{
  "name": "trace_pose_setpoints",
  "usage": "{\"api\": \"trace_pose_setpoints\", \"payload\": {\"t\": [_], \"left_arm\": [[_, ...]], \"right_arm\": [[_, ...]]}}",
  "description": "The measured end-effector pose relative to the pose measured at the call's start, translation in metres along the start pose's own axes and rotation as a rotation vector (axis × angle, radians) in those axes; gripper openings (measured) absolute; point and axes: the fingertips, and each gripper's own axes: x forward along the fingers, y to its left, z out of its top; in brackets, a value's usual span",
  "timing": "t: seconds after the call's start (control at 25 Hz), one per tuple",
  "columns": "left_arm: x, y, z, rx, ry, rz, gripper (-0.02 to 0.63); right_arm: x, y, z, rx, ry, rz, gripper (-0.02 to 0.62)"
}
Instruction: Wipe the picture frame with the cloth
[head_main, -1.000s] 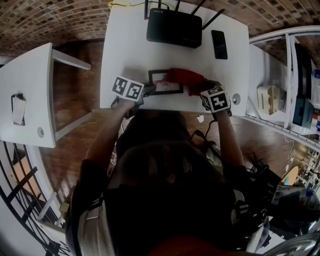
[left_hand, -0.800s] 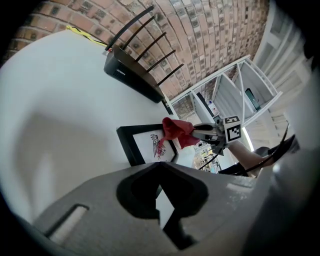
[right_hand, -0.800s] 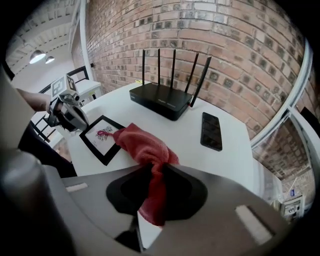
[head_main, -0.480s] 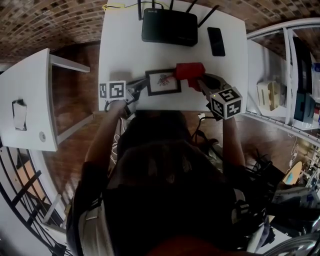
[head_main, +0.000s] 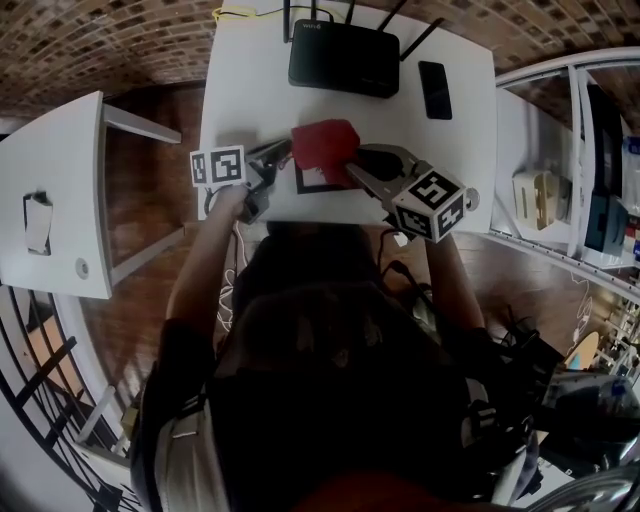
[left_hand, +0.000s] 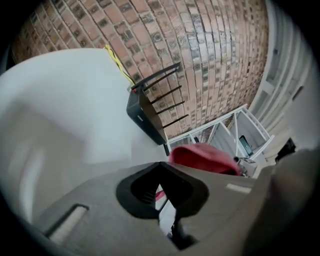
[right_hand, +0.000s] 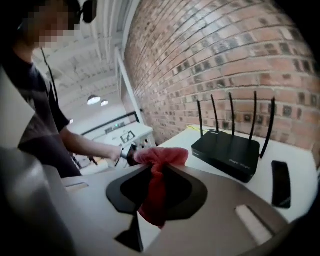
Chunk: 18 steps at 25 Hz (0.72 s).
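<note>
Right gripper (head_main: 352, 160) jaws pinched on the red cloth (head_main: 325, 143). The cloth has swung from the picture frame's right side to over its top edge, upper centre. Picture frame (head_main: 322, 185) lies on the white table (head_main: 240, 90), partly covered. Left gripper (head_main: 284, 152) jaws closed together at the frame's left corner; any hold is unclear. A wiping pass looks under way.

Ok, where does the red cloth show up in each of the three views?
Head view: the red cloth is at upper centre, above the white table.
Left gripper view: right of centre, just past the tool's body.
Right gripper view: dead centre, pinched in the right tool.
Shared landmark: the black router at the table's far edge, seen in all three.
</note>
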Motion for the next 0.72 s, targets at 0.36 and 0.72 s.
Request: {"api": "trace_pose_setpoints", "payload": {"t": [0.36,0.72], "left_arm": [[-0.002,-0.038,0.011,0.075,-0.049,-0.106,0.002],[0.034,-0.089,-0.037,0.018,0.077,-0.296,0.002]], "right_arm": [[0.01,0.01,-0.014,-0.205,0.153,-0.012,0.066],[0.032,0.02,-0.016,-0.187,0.128,-0.024,0.092]]}}
